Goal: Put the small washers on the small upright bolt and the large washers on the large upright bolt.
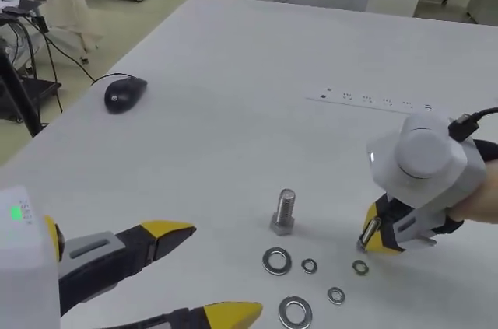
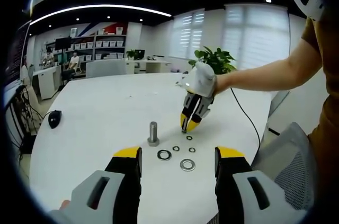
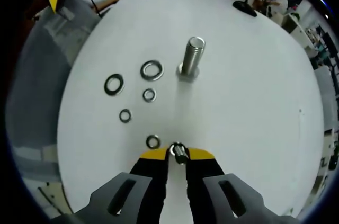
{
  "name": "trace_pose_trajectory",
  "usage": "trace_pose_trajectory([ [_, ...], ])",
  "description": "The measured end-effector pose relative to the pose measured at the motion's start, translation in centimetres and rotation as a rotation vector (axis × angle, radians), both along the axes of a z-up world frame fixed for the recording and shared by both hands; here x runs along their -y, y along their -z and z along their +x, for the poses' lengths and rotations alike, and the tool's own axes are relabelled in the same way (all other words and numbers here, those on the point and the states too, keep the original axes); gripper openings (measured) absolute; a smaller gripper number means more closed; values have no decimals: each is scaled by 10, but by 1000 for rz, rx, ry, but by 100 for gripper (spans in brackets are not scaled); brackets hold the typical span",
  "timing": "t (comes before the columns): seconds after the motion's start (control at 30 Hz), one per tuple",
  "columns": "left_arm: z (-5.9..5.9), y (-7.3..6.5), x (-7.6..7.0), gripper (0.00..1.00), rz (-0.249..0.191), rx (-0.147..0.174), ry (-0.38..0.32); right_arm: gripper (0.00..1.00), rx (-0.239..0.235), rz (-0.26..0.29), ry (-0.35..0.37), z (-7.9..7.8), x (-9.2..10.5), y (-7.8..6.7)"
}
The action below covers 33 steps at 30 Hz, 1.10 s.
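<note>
— What sort of place is this?
— An open-plan office, I'd say. The big white surface (image 1: 257,96) has a wired computer mouse (image 1: 124,94) lying on it.
— What else around it?
— Shelves (image 2: 100,44) of boxes along the far wall, a person (image 2: 73,62) seated at a desk, and slatted blinds (image 2: 243,33) over tall windows. There is a potted plant (image 2: 214,59), a mesh-backed chair (image 2: 296,150), and curved strip lights (image 2: 95,8) in a dark ceiling.
</note>
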<state>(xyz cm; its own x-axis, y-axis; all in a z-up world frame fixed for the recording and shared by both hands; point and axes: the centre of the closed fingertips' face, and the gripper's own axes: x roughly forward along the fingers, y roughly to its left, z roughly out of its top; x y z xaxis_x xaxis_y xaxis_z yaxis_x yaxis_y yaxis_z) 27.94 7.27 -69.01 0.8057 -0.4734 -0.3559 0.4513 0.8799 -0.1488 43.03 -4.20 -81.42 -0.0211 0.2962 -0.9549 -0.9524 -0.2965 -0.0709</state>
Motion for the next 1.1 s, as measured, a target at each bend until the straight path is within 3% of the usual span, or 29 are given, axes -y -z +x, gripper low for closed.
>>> trace_pose_trajectory([
  [0.37,-1,0,-2,55,0,1,-6,15,0,-4,-10,-1,7,5],
  [0.73,-2,-3,0,55,6,10,-3,17,-29,6,52,-3,20,-7],
  [0.93,-4,-6,2,55,7,17,0,16,-74,30,97,-17,22,-10],
  [1.1,-6,-7,4,55,9,19,3,16,-90,36,103,-28,18,-2],
])
